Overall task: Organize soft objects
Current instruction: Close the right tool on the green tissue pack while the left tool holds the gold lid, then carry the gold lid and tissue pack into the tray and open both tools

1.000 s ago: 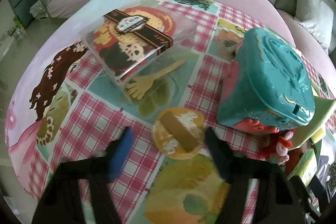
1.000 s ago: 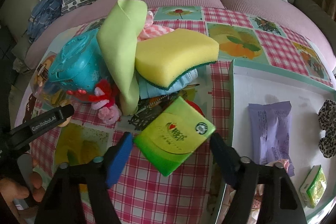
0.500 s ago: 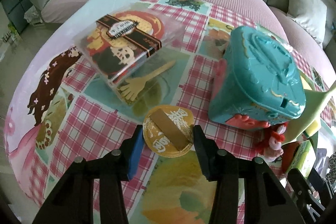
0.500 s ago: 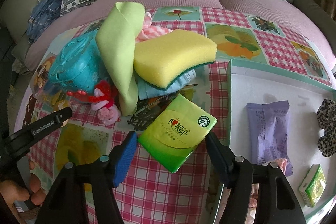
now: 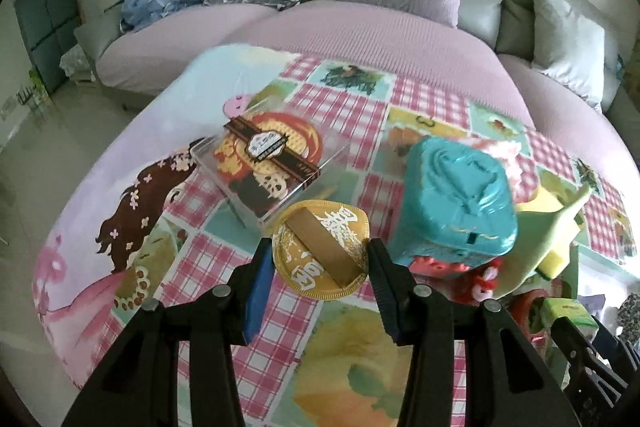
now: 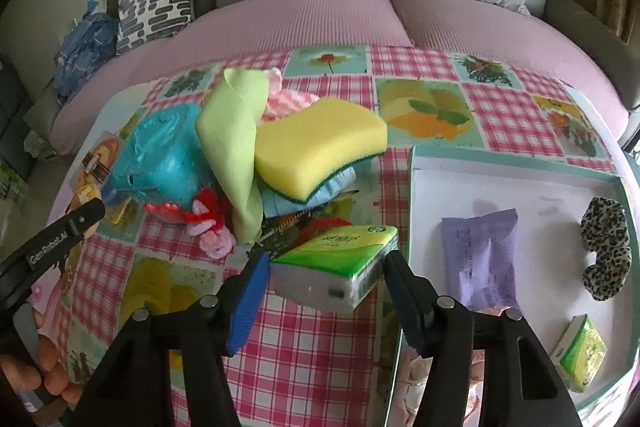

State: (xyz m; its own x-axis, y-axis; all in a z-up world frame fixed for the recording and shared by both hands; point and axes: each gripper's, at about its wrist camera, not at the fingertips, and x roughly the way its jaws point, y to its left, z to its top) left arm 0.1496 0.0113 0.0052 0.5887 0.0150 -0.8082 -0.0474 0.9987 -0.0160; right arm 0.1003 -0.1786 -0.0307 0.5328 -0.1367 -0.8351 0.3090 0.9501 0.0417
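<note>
**Both grippers loaded over the table**

The sofa (image 5: 360,27) runs along the far side, behind the table (image 6: 320,367) with its checked picture cloth. A white tray (image 6: 520,187) sits on the table's right side, holding a purple packet (image 6: 484,259), a leopard-print scrunchie (image 6: 604,251) and a small green pack (image 6: 582,351), all apart from one another.

Left of the tray lies a heap: a teal box (image 6: 160,159), a green cloth (image 6: 236,147) leaning over it, and a yellow sponge (image 6: 320,147) resting on a pale blue fabric. A red-and-pink plush piece (image 6: 208,223) lies at the heap's near edge. A clear box (image 5: 272,167) with a brown band lies further left on the cloth.

Left gripper (image 5: 320,255): angled steeply down, raised above the cloth. Fingers closed halfway, pads clamped on the sides of a gold disc (image 5: 320,251), which sits clear of the table, in front of the clear box.

Right gripper (image 6: 326,267): angled steeply down, just left of the tray's edge. Its jaws have just been closing; both pads now touch the ends of a green tissue pack (image 6: 340,267), which is tilted and lifted off the cloth, near the heap.
</note>
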